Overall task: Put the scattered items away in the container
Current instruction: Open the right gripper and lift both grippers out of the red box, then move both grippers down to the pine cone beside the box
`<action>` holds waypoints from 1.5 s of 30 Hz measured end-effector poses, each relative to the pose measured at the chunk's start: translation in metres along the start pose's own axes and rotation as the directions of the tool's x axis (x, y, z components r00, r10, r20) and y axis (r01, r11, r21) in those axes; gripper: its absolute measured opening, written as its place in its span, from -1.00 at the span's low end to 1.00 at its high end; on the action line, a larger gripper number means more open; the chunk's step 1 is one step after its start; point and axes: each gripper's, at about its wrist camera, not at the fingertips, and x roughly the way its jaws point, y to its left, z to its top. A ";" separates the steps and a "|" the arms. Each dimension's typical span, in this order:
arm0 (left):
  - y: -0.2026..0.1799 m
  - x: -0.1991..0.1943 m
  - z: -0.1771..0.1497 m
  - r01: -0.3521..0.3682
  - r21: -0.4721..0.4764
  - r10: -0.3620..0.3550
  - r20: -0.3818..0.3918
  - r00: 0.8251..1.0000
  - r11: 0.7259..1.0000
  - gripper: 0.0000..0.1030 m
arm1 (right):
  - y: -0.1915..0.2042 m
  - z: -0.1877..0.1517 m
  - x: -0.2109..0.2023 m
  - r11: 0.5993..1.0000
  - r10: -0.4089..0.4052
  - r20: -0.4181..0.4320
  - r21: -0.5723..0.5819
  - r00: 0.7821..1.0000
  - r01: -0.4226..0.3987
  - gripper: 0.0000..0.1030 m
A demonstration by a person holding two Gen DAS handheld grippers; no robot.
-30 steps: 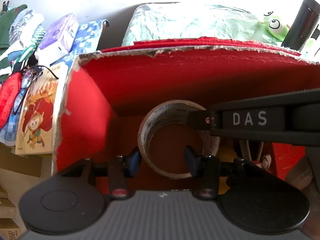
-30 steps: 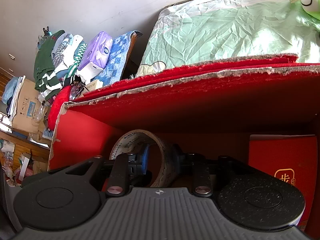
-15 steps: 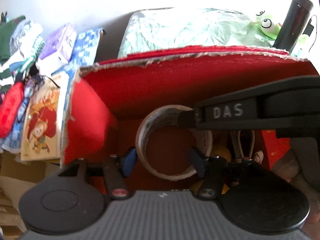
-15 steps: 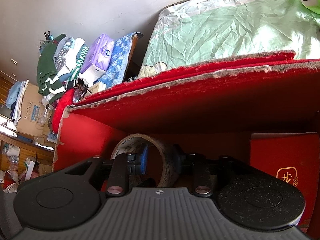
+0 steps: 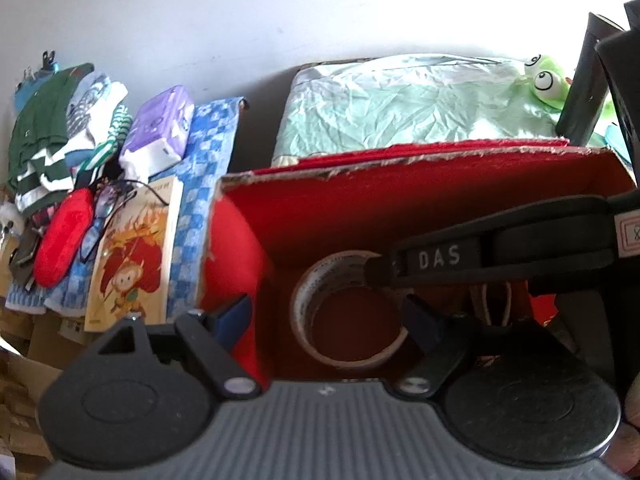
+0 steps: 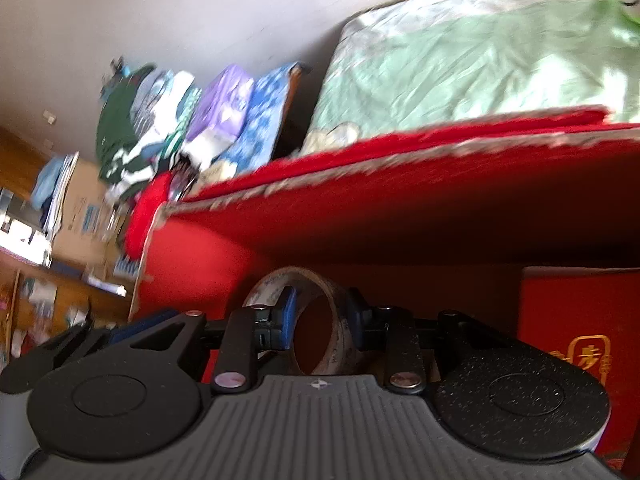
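A roll of brown tape (image 5: 332,270) stands inside the open red cardboard box (image 5: 400,200). My left gripper (image 5: 328,316) hovers above the box, and its jaws are opening. The roll lies between the blue pads (image 5: 240,312), but they do not touch it. My right gripper (image 6: 322,316) is shut on the wall of the tape roll (image 6: 304,278), one pad inside the ring and one outside. In the left wrist view its black finger marked DAS (image 5: 440,258) reaches in from the right to the roll's rim.
A red packet with a gold mark (image 6: 580,340) leans in the box's right end. Behind the box lie green bedding (image 5: 400,100), a frog plush (image 5: 548,80) and a black flask (image 5: 584,80). To the left are a picture book (image 5: 132,252), a purple tissue pack (image 5: 160,128) and a red pouch (image 5: 64,236).
My left gripper's jaws have spread well apart and the gripper has risen back from the roll. My right gripper stays clamped on the roll in the same place.
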 end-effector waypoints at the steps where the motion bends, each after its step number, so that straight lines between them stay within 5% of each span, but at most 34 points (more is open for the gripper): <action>1: 0.001 -0.001 -0.001 0.002 -0.007 -0.002 -0.002 1.000 1.000 0.63 | 0.002 0.000 0.001 1.000 0.004 -0.005 -0.013 1.000 -0.004 -0.41; 10: 0.000 0.000 -0.005 -0.014 -0.013 0.014 -0.009 1.000 1.000 0.62 | 0.003 -0.001 0.001 0.999 0.036 -0.026 -0.014 0.999 -0.036 -0.42; 23: 0.000 -0.015 -0.010 -0.011 -0.013 0.011 0.020 1.000 1.000 0.63 | -0.004 -0.001 -0.021 0.999 -0.039 0.119 0.037 0.992 0.034 -0.42; 27: 0.004 -0.033 -0.014 -0.001 -0.025 0.002 0.056 0.998 1.000 0.64 | 0.003 -0.009 -0.048 0.991 -0.129 0.221 0.067 0.967 0.117 -0.42; 31: 0.008 -0.053 -0.020 0.017 -0.035 -0.013 0.104 0.994 0.999 0.64 | 0.014 -0.027 -0.084 0.993 -0.119 0.293 0.059 0.949 0.106 -0.42; 36: 0.015 -0.079 -0.031 0.065 -0.050 -0.056 0.166 0.985 0.997 0.72 | 0.036 -0.060 -0.121 0.985 -0.154 0.405 -0.011 0.901 0.173 -0.42; 39: 0.018 -0.089 -0.042 0.105 -0.061 -0.092 0.192 0.977 0.993 0.89 | 0.046 -0.082 -0.131 0.976 -0.177 0.450 -0.036 0.875 0.216 -0.42; 45: 0.021 -0.106 -0.068 0.132 -0.063 -0.115 0.217 0.969 0.989 0.89 | 0.051 -0.122 -0.146 0.962 -0.200 0.505 -0.064 0.839 0.267 -0.42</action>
